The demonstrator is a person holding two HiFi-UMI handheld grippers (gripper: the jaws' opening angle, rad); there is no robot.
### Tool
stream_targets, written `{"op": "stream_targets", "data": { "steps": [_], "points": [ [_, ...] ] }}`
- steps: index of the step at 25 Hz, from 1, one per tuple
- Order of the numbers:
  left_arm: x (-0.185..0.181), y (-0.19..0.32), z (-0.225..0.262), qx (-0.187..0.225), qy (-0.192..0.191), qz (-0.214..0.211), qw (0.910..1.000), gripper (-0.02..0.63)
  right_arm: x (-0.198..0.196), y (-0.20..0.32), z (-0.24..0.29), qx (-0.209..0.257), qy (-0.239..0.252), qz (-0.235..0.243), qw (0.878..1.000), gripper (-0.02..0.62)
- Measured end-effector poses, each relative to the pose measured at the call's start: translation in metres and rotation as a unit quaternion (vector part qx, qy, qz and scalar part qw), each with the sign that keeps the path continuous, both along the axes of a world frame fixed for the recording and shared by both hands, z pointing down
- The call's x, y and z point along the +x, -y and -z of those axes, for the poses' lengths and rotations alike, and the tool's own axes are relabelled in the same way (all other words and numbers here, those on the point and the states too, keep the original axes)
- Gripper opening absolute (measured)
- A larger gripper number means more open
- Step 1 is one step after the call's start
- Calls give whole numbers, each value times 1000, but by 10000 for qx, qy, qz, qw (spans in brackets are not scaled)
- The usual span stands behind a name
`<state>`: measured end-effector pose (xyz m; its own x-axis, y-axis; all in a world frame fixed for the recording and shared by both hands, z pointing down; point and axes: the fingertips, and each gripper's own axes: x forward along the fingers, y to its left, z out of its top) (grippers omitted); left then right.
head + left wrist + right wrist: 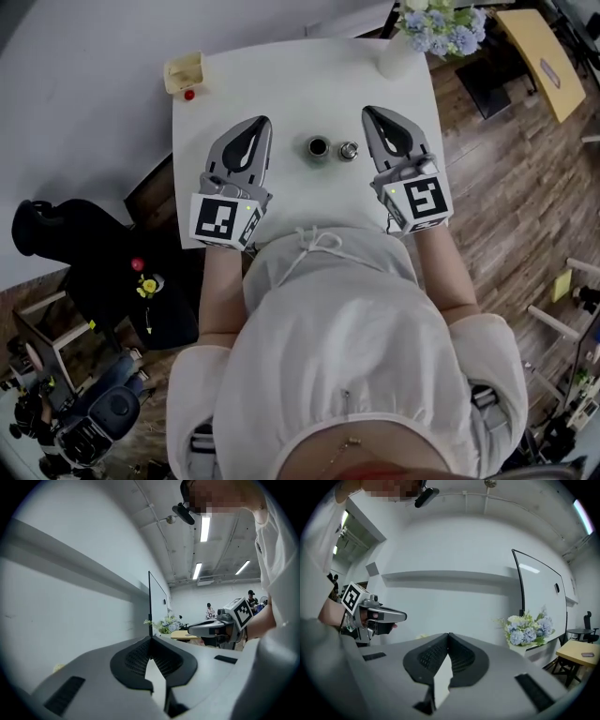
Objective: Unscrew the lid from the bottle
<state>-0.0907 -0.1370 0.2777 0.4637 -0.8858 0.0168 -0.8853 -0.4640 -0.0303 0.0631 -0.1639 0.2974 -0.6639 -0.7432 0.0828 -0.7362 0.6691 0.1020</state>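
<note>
Bottle (318, 147) stands upright near the middle of the white counter (281, 75). It is small, round and metallic, with its dark open mouth facing up and its long axis vertical. The lid (349, 150), a small shiny round cap, sits off it, just beside it on the right. The grey left claw (264, 122) lies on the counter to the bottle's left and the right claw (367, 112) beyond the lid, both pointing away from the person. Each has its ribbed black pads pressed together and grips nothing. A cream box (184, 71) with a red ball (188, 95) sits at the far left corner. A white vase (401, 58) of blue flowers stands at the far right.
</note>
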Motion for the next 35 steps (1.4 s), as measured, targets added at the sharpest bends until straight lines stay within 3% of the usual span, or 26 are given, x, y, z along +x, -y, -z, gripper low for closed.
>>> {"op": "stream_targets", "data": {
  "steps": [8,35],
  "points": [
    [-16,-10,2,-132,-121,250,9995,23,6,-11,-3,-151,-30,-17,9999,3],
    [-4,-21,-10,-384,136,32,9992,23,16,-17,-24,-435,-29,-83,9990,0]
  ]
}}
